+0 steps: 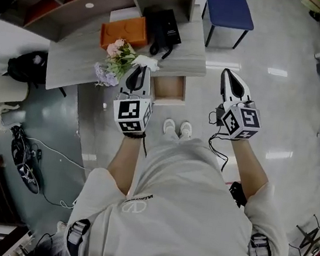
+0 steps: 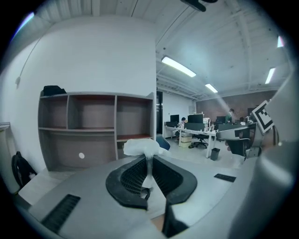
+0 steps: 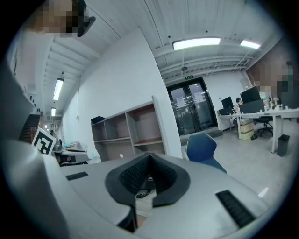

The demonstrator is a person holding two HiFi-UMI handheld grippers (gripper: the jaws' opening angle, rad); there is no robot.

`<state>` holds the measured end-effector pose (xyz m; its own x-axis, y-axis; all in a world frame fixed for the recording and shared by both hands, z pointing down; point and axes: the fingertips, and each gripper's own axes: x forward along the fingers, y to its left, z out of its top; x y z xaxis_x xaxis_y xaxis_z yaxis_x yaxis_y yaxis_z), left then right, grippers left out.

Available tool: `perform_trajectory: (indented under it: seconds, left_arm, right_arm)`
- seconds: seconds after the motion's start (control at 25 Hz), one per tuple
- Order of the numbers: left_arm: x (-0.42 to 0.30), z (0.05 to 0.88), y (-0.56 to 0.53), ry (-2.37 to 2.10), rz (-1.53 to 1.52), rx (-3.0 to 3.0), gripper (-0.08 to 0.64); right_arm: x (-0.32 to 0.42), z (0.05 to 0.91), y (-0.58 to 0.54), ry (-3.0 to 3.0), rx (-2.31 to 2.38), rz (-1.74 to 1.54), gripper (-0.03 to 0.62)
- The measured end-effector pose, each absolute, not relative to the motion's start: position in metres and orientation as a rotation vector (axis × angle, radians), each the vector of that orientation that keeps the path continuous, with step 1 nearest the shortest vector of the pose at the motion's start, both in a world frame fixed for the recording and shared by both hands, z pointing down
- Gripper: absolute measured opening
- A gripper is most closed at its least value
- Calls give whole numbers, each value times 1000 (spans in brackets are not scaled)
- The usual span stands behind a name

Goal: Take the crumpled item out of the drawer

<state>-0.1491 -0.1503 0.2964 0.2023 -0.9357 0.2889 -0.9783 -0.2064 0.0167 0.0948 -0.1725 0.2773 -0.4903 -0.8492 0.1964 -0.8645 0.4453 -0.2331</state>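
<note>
**The crumpled item (image 1: 147,62) is held up over the bench (image 1: 74,68) edge, clear of the open drawer (image 1: 169,89).**

The left tool (image 2: 148,158) is nearly closed and pinches a thin neck of the white item, which bunches just past its tips. The right tool (image 3: 149,156) is closed on nothing, off to the side. The hold looks slim, so I'd keep the pinch firm, carry the item steadily and steer wide of the flowers (image 1: 116,59) just beside it.

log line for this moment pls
left gripper: shut on crumpled white item, out of drawer | right gripper: shut, empty | drawer: open
</note>
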Motion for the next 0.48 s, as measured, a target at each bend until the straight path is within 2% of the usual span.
perform_trajectory:
  seconds: [0.48]
  left_arm:
    - [-152, 189, -132, -1963, 61, 2433, 35]
  right_arm:
    - [116, 180, -159, -2783, 1575, 357, 2]
